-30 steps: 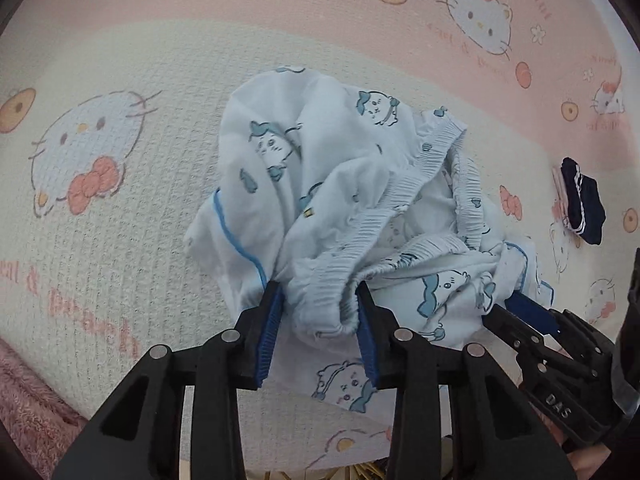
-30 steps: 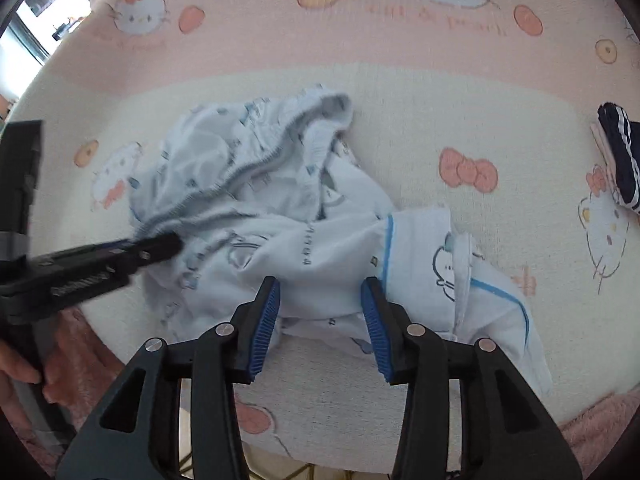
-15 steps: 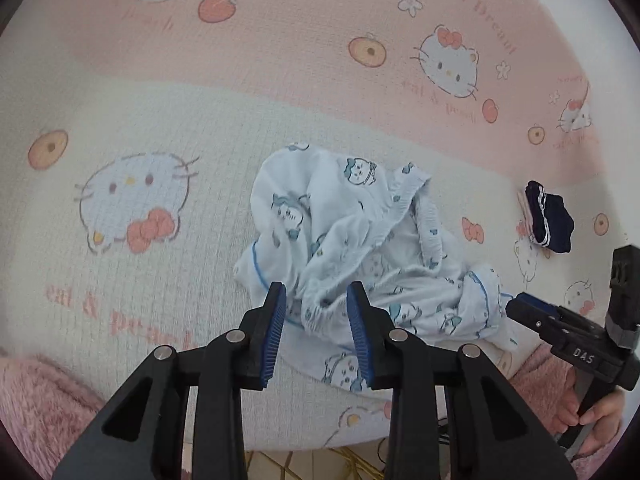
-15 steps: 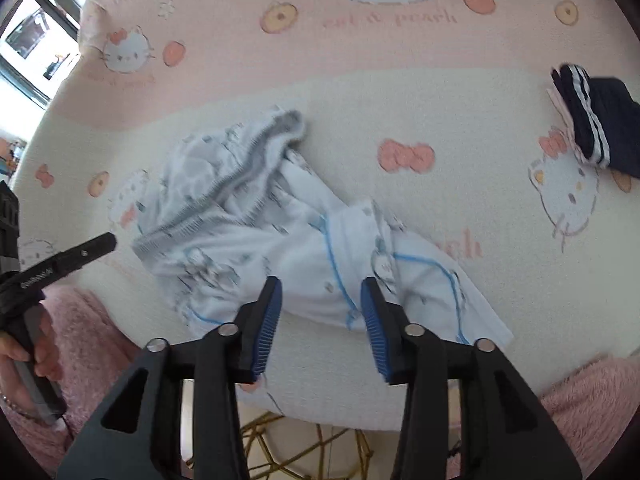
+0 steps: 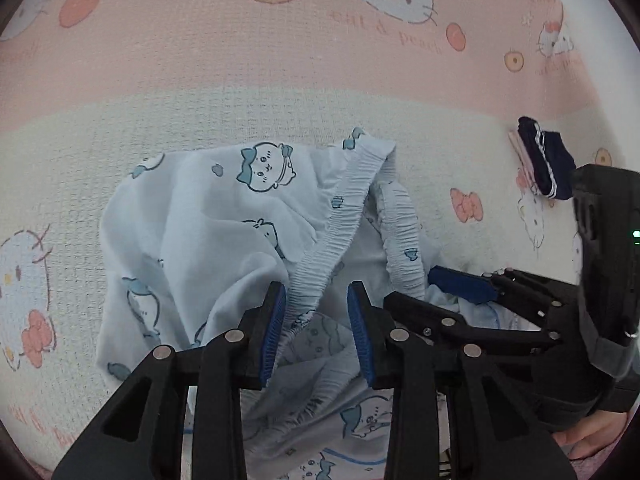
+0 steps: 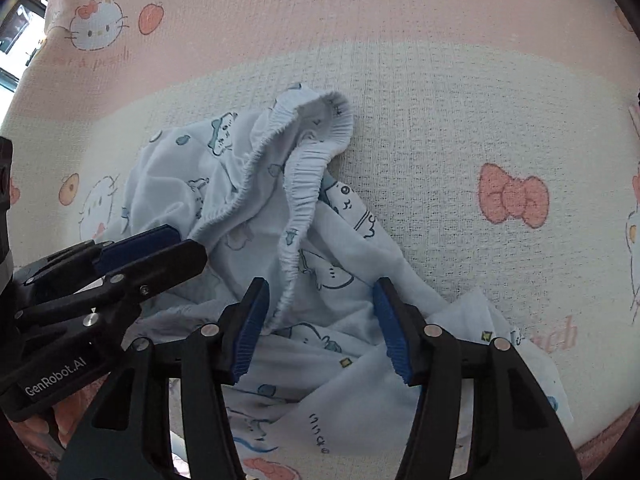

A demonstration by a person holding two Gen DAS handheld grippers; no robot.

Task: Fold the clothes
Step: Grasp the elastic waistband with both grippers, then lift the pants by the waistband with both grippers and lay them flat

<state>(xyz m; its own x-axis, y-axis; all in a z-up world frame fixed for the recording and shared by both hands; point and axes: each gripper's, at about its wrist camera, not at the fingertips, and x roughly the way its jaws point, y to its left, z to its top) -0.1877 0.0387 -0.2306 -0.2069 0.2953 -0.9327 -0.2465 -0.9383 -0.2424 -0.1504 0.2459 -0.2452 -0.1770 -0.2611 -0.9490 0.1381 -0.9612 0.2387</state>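
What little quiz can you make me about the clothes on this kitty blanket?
1. True or false: the pale blue garment lies neatly folded flat.
2. What colour is the small folded item with the white stripes? A red, B dark navy, C green.
3. Fill in: the blanket shows cartoon cats and pink ____.

Key: 1 false, it is crumpled in a heap. 2 B. 3 bows.

Soft cloth, matt plastic

Thin crumpled cotton shorts [image 5: 224, 240], ribbed elastic waistband [image 5: 340, 224]; coarse waffle-weave blanket [image 5: 240, 80]; matt black plastic gripper [image 5: 316, 328], ridged blue pads [image 5: 274, 332].
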